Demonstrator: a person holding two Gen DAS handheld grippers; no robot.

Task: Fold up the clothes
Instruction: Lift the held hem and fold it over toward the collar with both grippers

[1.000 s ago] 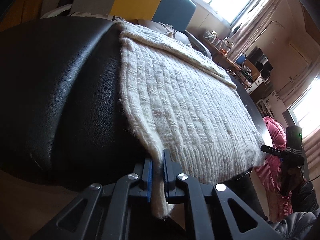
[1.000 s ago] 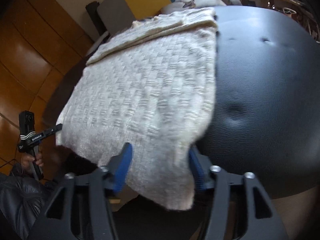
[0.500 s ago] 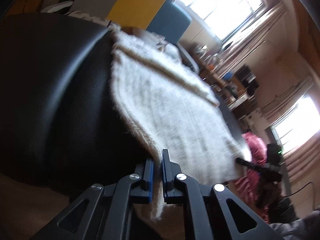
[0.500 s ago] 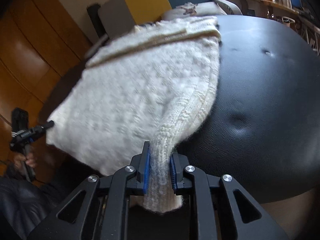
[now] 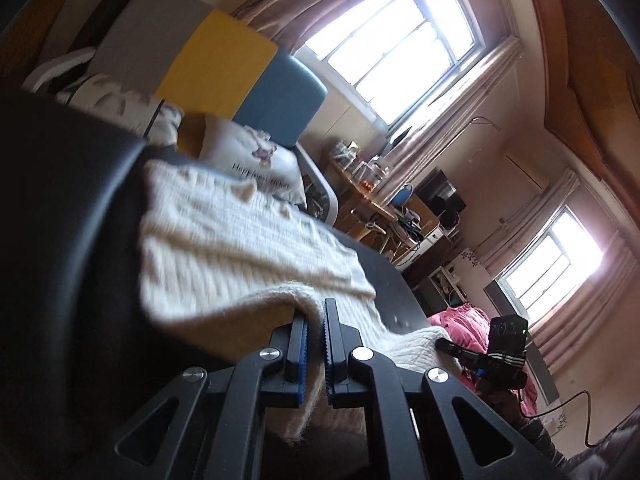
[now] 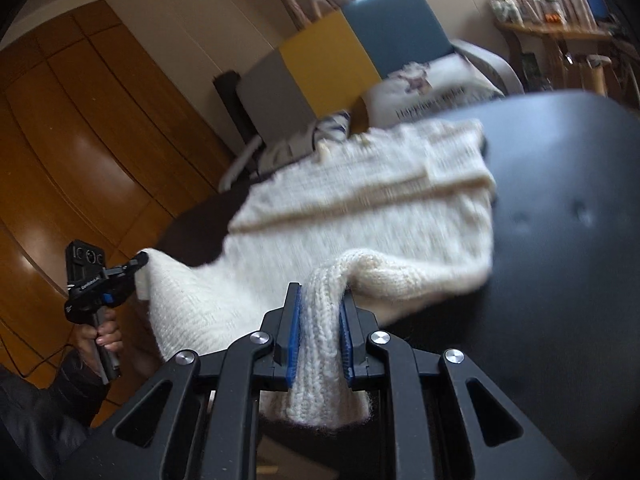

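Both grippers, the left gripper (image 5: 316, 320) and right gripper (image 6: 320, 304), now clamp the near hem of the cream knit sweater (image 6: 360, 208), lifted higher than before off the black leather ottoman (image 6: 560, 260), person's hand (image 6: 100, 332) upright.

Cream knit sweater (image 6: 360, 216), near hem lifted off black cushion (image 6: 560, 240).

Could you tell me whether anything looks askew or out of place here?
Nothing looks damaged or spilled. The cream knit sweater lies on the black leather surface, its near hem lifted, with the left gripper and right gripper each shut on a corner. Between them the hem sags unevenly, as expected mid-fold.
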